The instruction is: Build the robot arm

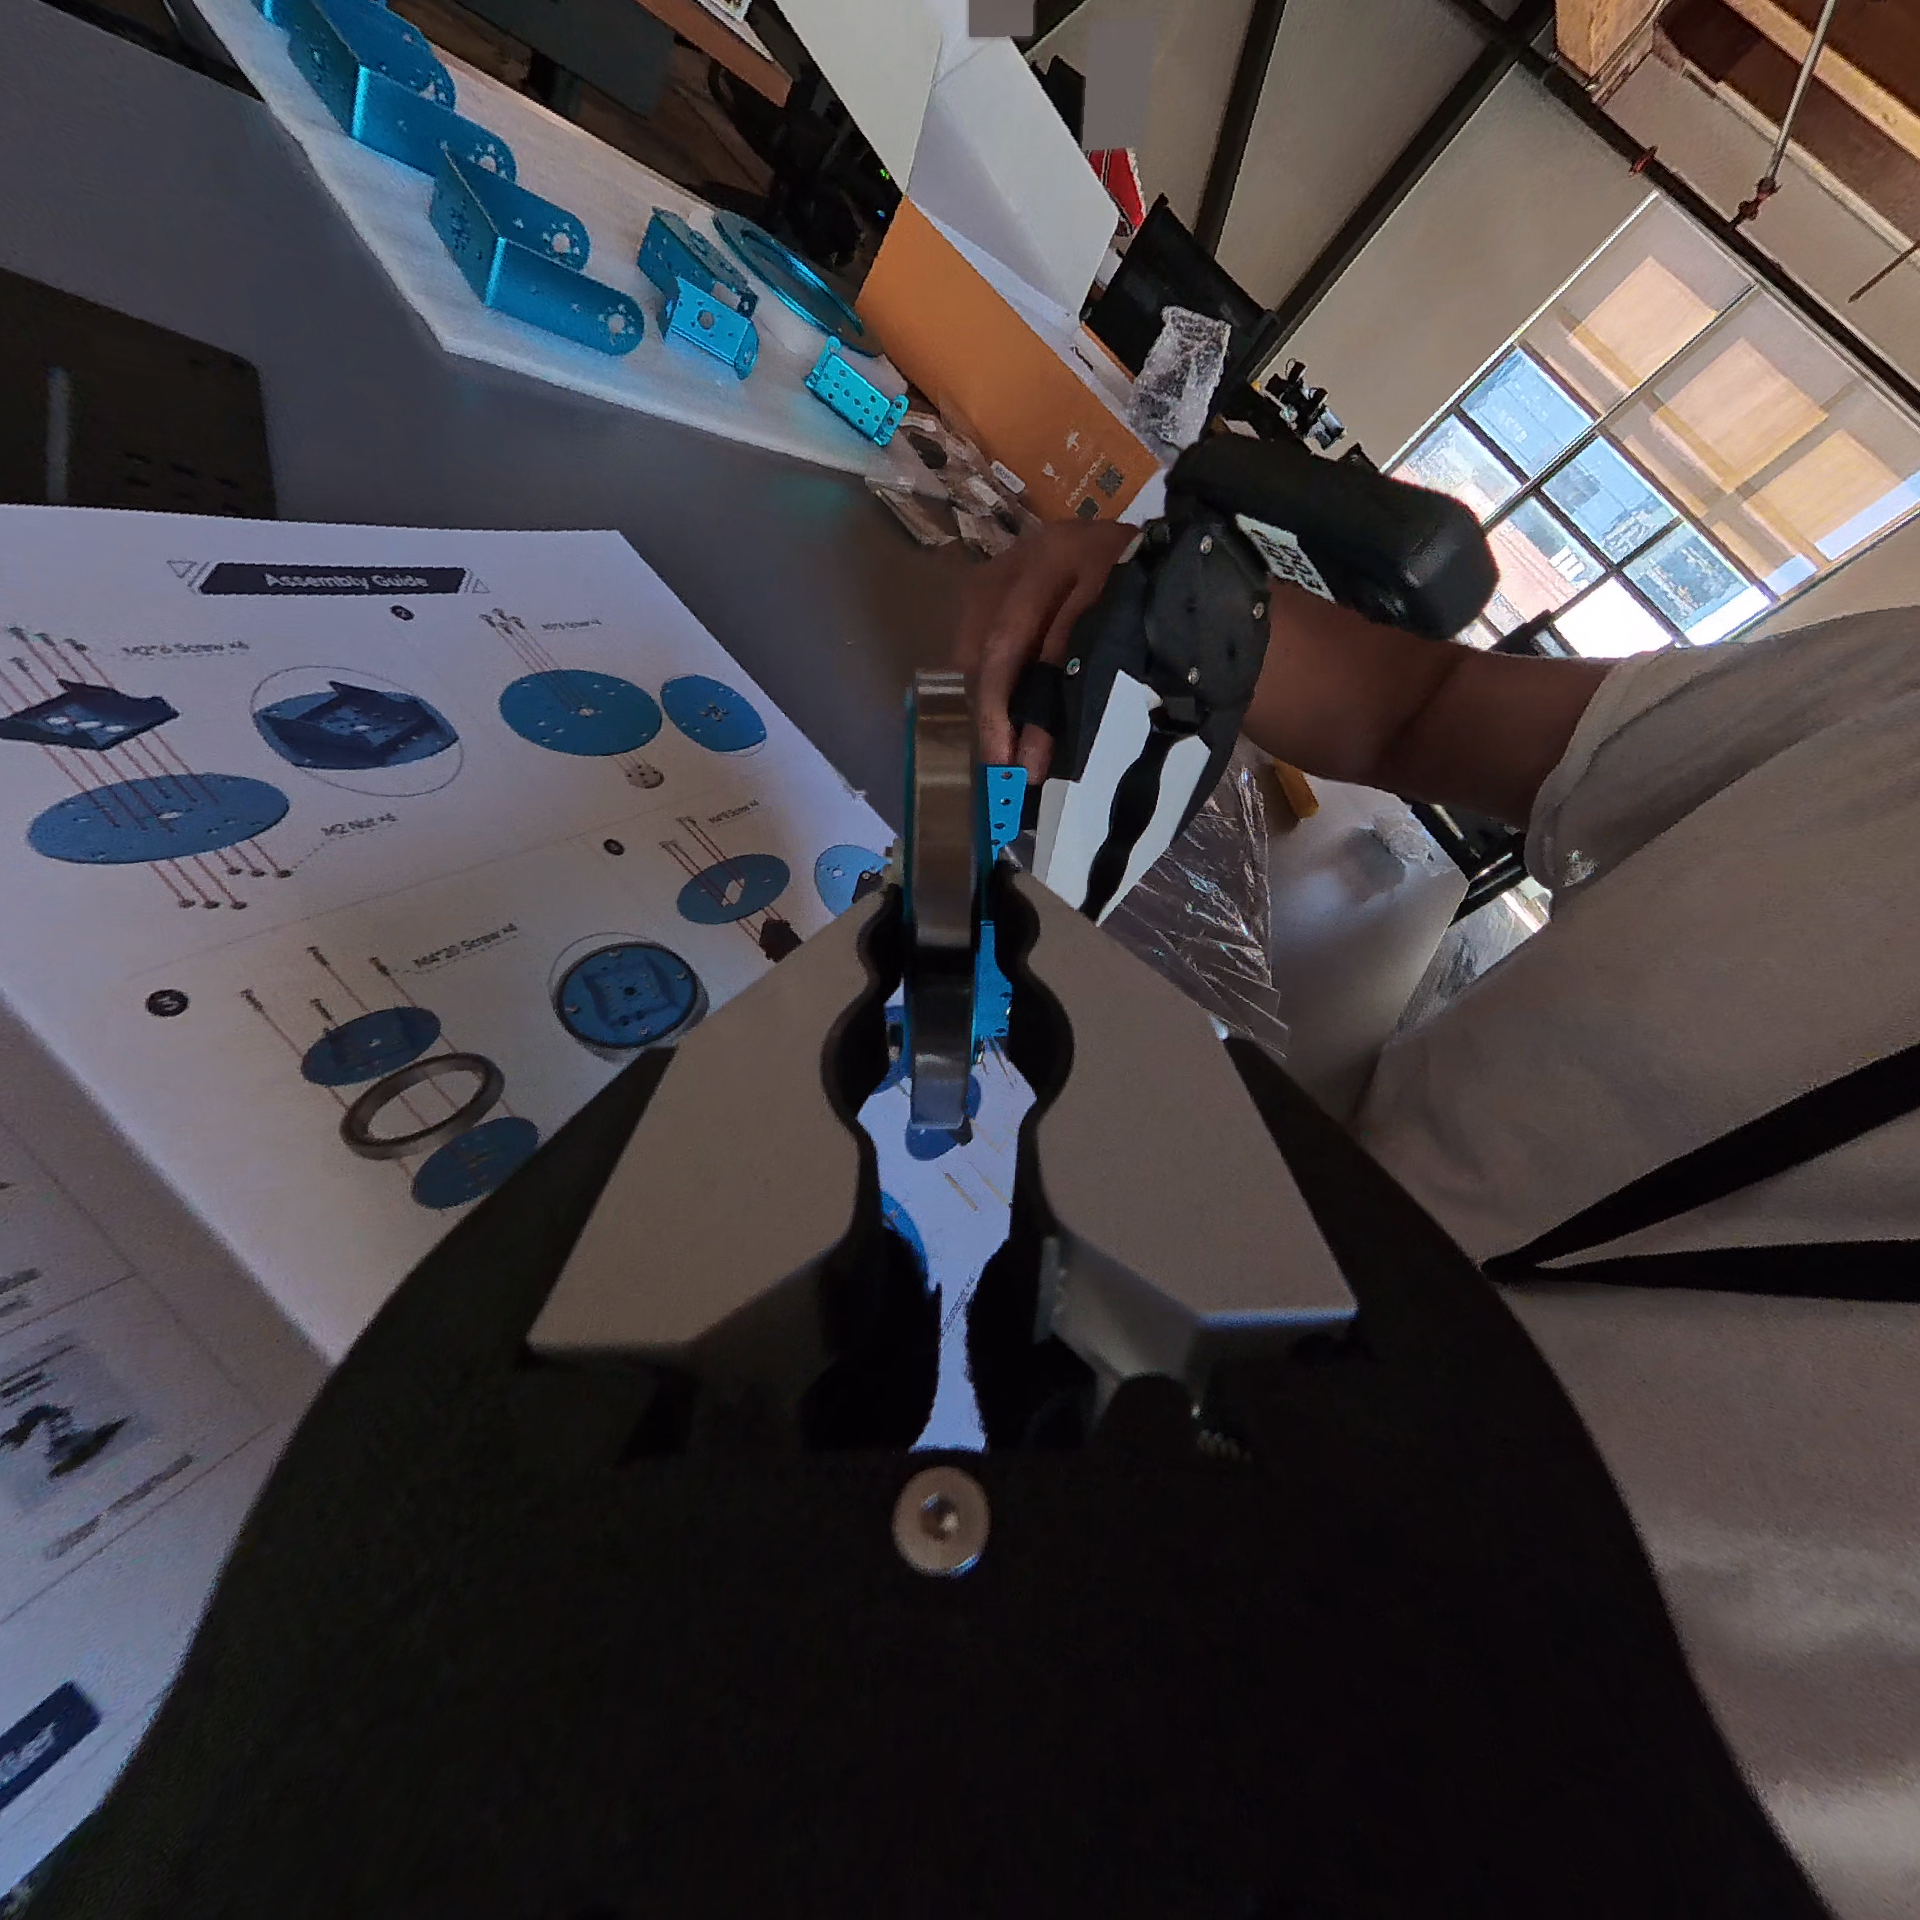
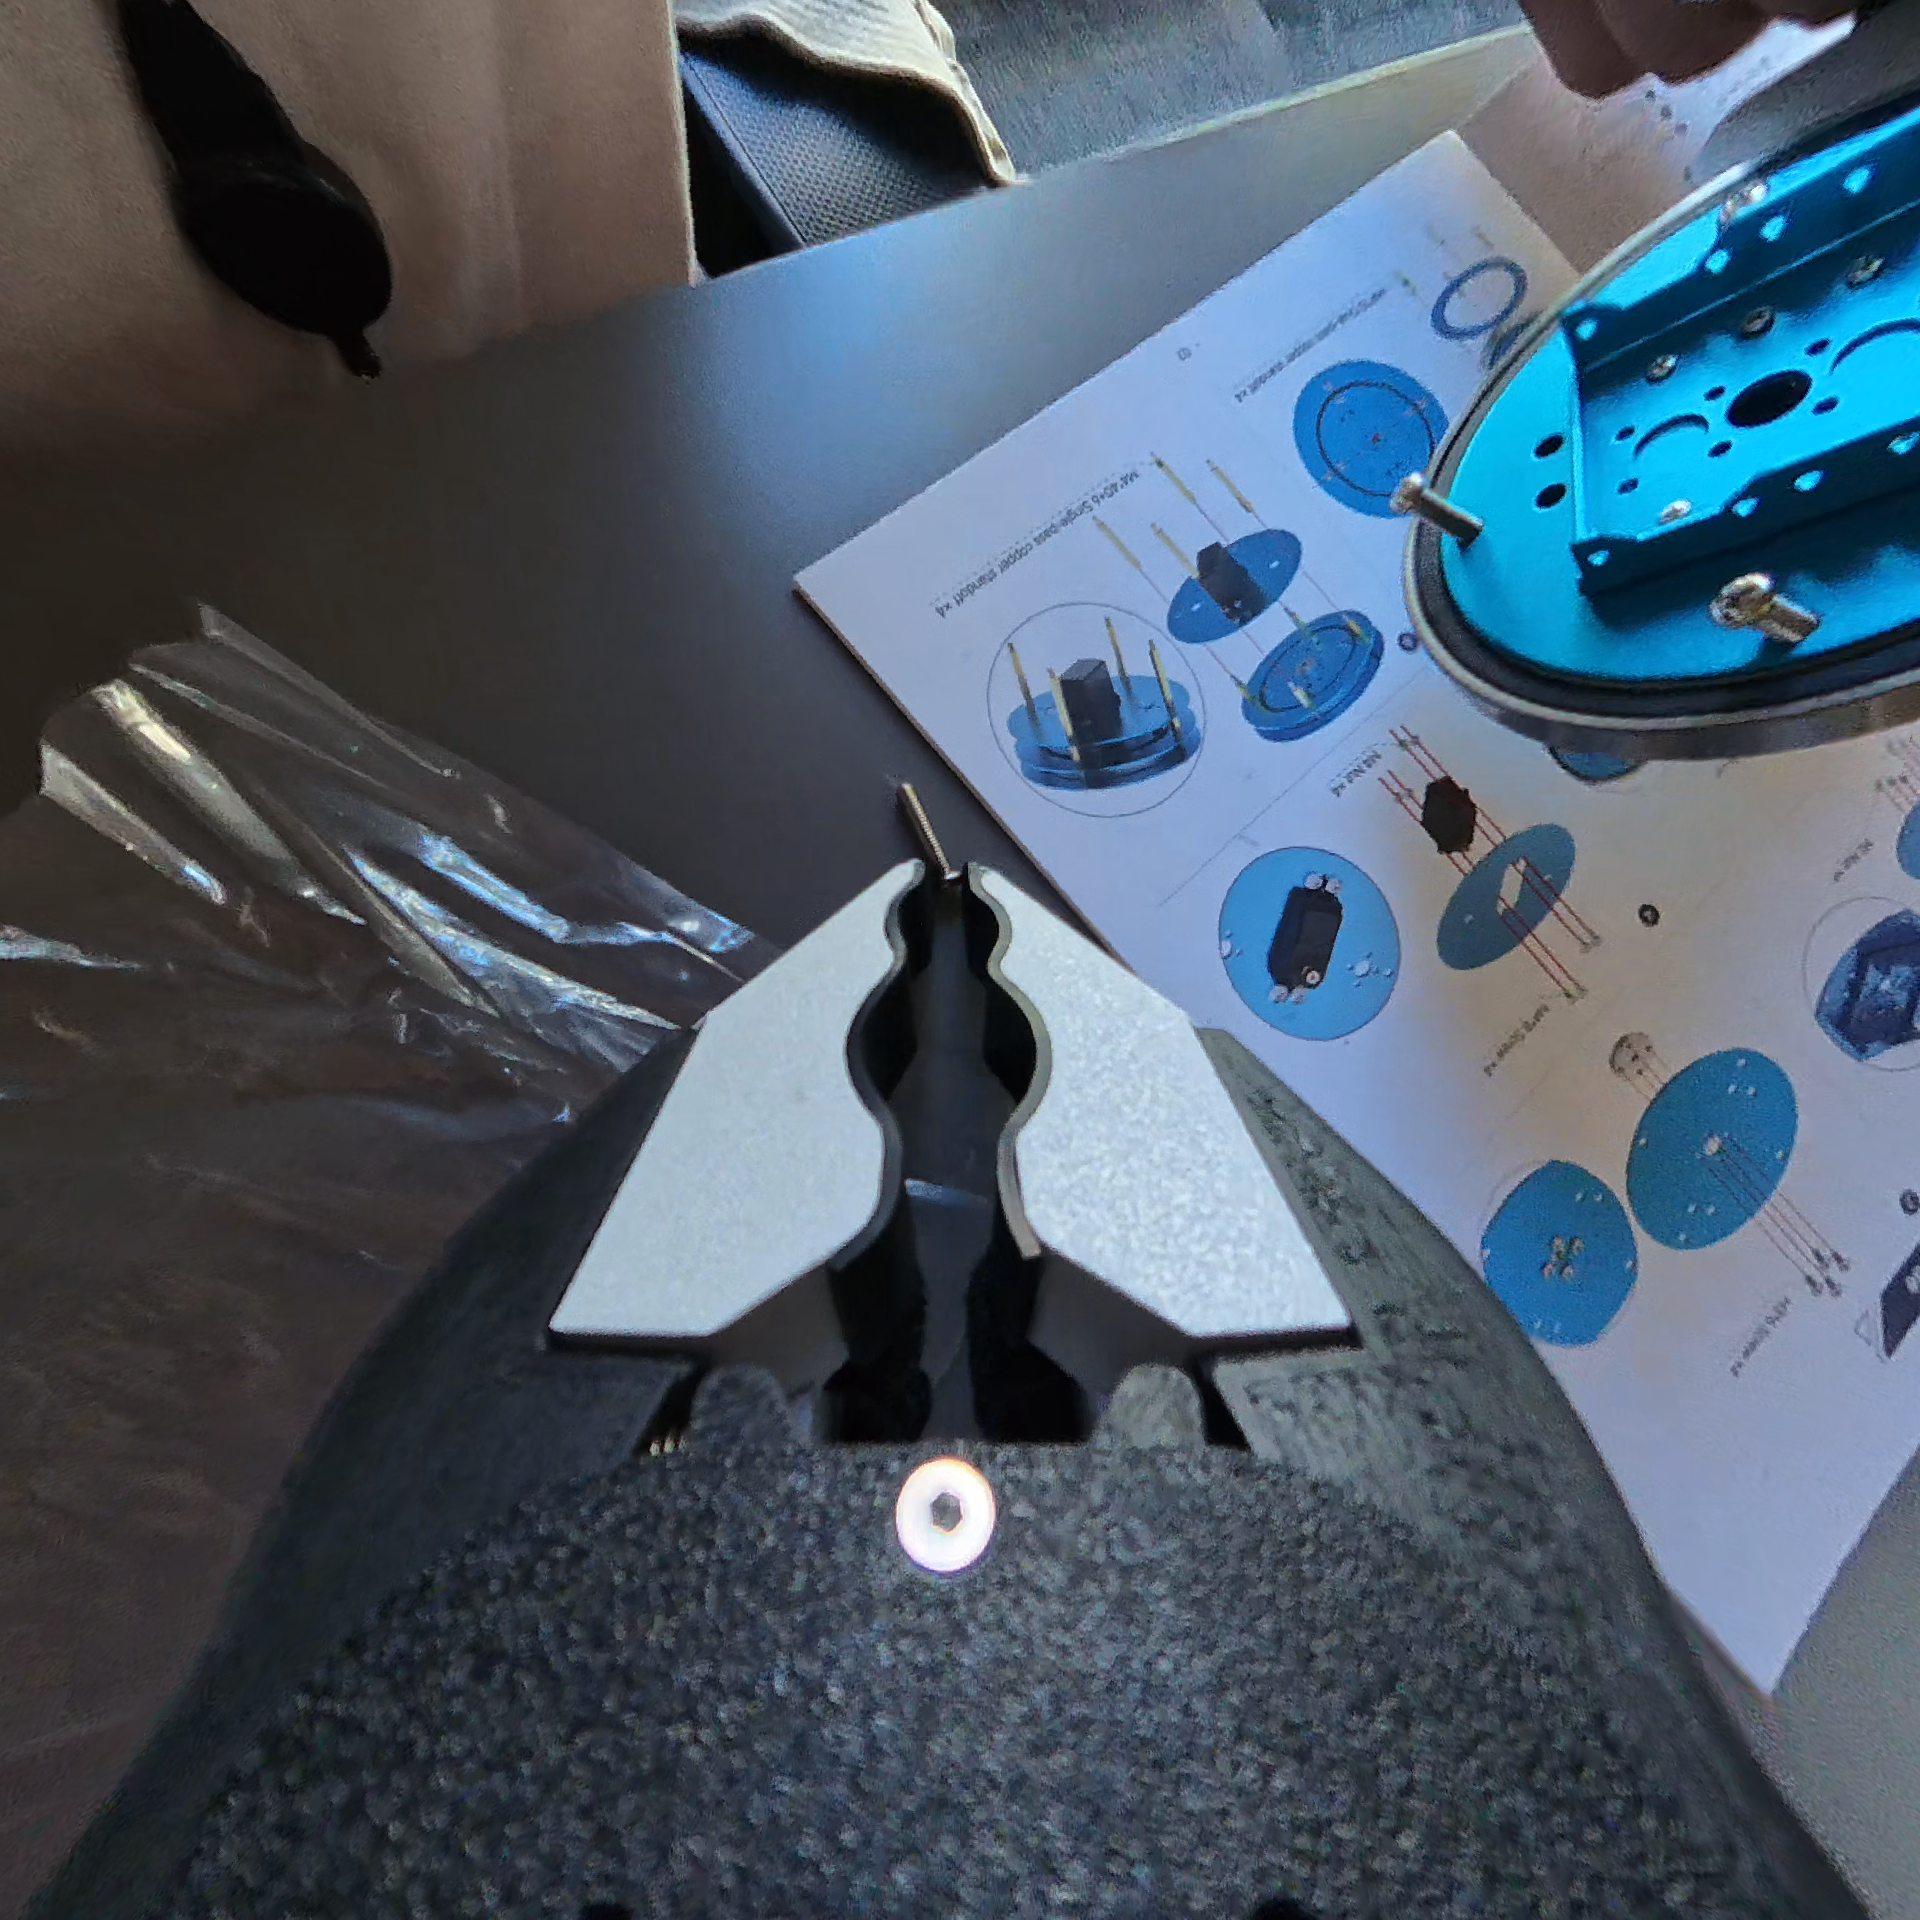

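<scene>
My left gripper (image 1: 948, 888) is shut on a round assembly (image 1: 940, 831): a blue disc with a metal ring and a blue bracket, seen edge-on and held above the dark table (image 1: 727, 499). The same assembly (image 2: 1683, 468) shows at the upper right of the right wrist view, with two screws (image 2: 1439, 509) sticking out of its blue face. My right gripper (image 2: 945, 871) is shut on a small metal screw (image 2: 923, 826) that pokes out past its tips, above the table (image 2: 520, 468). In the left wrist view the right gripper (image 1: 1091, 894) is just right of the assembly, held by a hand (image 1: 1018, 634).
A printed guide sheet (image 1: 364, 831) (image 2: 1351, 935) lies on the table under both grippers. A crumpled clear plastic bag (image 2: 312, 831) lies left of the right gripper. Several blue brackets (image 1: 540, 260) sit on a white sheet at the back, beside an orange box (image 1: 987, 364). A person's beige-clad body (image 1: 1662, 1039) is close by. Across from one pair of fingers to the other is roughly 15 cm.
</scene>
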Available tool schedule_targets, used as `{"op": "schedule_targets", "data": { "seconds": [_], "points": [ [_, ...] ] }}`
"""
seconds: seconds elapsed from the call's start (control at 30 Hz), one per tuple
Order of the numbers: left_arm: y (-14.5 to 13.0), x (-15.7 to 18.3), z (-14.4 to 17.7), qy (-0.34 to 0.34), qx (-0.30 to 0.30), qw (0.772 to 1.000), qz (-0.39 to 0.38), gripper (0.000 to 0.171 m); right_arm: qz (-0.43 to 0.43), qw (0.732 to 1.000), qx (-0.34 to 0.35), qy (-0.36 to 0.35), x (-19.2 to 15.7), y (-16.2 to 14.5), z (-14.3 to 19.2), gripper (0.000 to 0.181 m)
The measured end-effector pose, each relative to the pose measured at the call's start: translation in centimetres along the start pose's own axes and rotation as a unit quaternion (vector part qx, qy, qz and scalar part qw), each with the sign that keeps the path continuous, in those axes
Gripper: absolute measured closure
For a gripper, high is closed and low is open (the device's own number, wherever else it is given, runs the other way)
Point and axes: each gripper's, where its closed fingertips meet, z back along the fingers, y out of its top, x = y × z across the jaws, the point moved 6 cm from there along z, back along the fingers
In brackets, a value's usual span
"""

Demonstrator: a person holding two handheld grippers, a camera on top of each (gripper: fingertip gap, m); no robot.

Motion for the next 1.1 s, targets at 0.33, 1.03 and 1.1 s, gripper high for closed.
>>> {"op": "schedule_targets", "data": {
  "seconds": [0.33, 1.03, 1.1],
  "points": [
    [1.1, 1.4, -5.8, -0.004, -0.035, 0.998, -0.046, 0.156, -0.030, 0.960, -0.147, -0.236, -3.1, 0.1, 2.7, 0.177],
    [1.3, 7.6, -18.6, -0.109, -0.113, 0.970, -0.185, 0.156, -0.522, 0.704, -0.051, -0.479, -14.9, -2.4, 5.0, 0.173],
    [1.2, 7.6, -18.6, -0.115, -0.112, 0.971, -0.179, 0.156, -0.492, 0.728, -0.058, -0.473, -15.1, -2.2, 5.1, 0.173]
  ]
}}
